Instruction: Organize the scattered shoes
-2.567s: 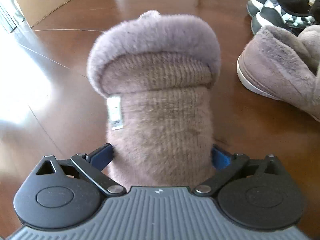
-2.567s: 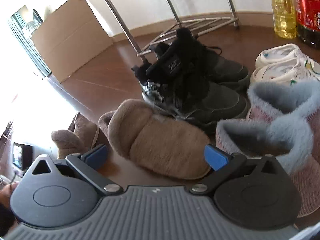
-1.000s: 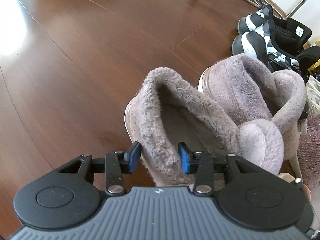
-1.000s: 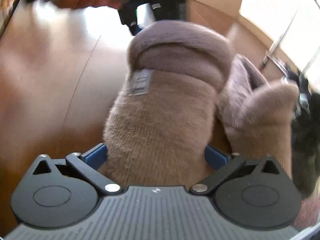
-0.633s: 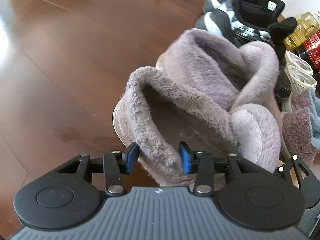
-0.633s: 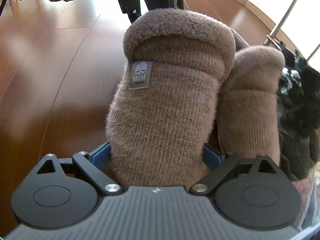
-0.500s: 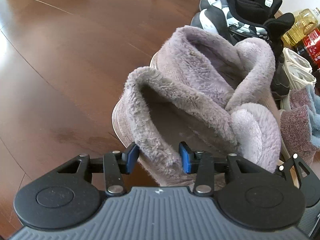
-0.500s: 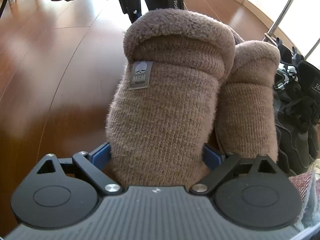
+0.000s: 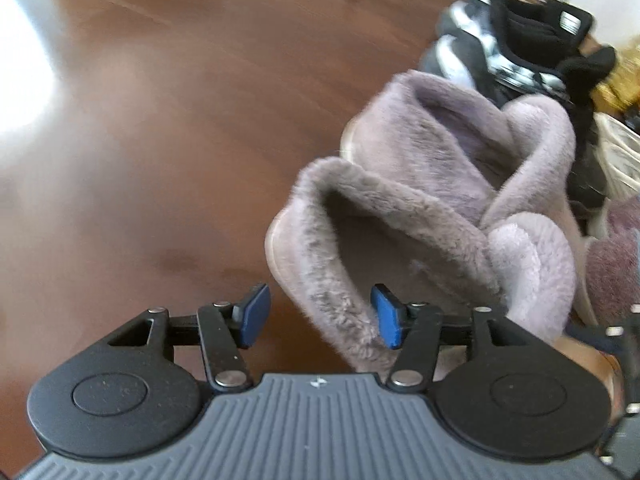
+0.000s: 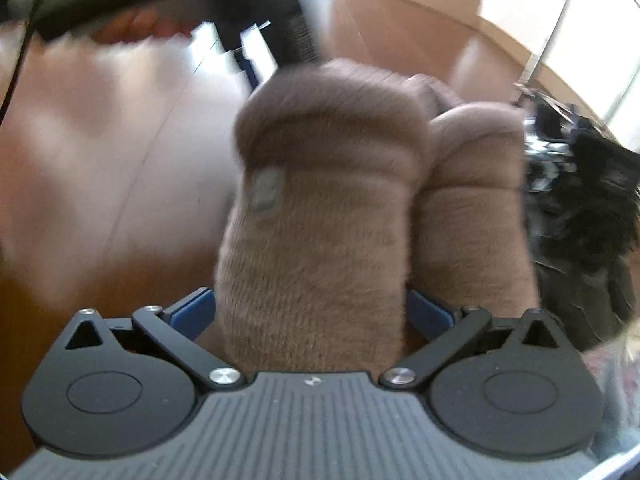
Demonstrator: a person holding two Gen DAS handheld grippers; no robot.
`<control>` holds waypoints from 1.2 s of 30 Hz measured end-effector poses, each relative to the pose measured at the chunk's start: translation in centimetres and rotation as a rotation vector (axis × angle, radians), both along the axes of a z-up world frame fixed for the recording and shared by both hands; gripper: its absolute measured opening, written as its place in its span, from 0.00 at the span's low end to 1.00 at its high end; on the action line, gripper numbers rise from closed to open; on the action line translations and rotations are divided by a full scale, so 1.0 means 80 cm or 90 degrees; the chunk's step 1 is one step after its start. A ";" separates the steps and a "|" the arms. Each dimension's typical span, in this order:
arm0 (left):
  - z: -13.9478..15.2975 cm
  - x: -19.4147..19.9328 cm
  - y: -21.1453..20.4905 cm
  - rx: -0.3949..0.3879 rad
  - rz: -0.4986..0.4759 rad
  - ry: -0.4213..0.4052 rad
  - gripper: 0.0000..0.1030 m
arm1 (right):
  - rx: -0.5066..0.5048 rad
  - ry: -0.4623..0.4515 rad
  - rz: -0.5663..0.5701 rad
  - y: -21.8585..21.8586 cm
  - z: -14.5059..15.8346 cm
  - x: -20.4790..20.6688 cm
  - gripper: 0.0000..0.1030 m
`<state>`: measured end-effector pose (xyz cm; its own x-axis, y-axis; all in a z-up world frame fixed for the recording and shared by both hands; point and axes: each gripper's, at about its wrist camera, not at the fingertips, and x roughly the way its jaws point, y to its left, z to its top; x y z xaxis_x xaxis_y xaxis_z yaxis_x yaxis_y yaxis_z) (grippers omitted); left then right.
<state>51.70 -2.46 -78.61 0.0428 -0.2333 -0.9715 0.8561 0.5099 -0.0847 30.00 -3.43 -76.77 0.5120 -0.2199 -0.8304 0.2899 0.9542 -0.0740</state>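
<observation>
From the left wrist camera, the left gripper has just been opening its blue-padded jaws, and the fluffy heel collar of the nearer mauve-grey plush slipper boot stands between them. The left pad is clear of the fur; the right pad sits just inside the collar, and whether it touches cannot be told. This boot rests on the glossy dark-brown wooden floor, its opening showing a shaggy lining and a pale sole edge. The matching second plush boot lies just beyond it to the right, touching it. Farther right stand black-and-white patterned sneakers, blurred.

From the right wrist camera, the right gripper has its jaws spread wide, having just been opening further. The ribbed knit toe of the same nearer boot fills the gap, tan-brown here, with a folded fuzzy cuff and a small grey tag; whether the pads press it cannot be told. Its pair sits just to the right, then black furry shoes. A blurred hand shows at the far left.
</observation>
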 end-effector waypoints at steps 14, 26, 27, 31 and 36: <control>0.337 -0.102 -0.044 0.055 0.026 -0.032 0.64 | 0.190 0.014 -0.281 -0.127 0.365 -0.122 0.98; 0.705 -0.241 -0.014 0.049 0.178 -0.015 0.91 | 0.213 -0.048 -0.355 -0.201 0.713 -0.218 0.99; 0.717 -0.248 -0.015 0.047 0.175 -0.021 0.91 | 0.210 -0.062 -0.367 -0.203 0.723 -0.225 0.99; 0.785 -0.294 -0.025 0.036 0.200 -0.091 0.91 | 0.263 -0.092 -0.375 -0.211 0.755 -0.249 0.99; 0.828 -0.358 -0.042 0.003 0.311 -0.126 0.91 | 0.229 -0.088 -0.197 -0.236 0.789 -0.283 0.99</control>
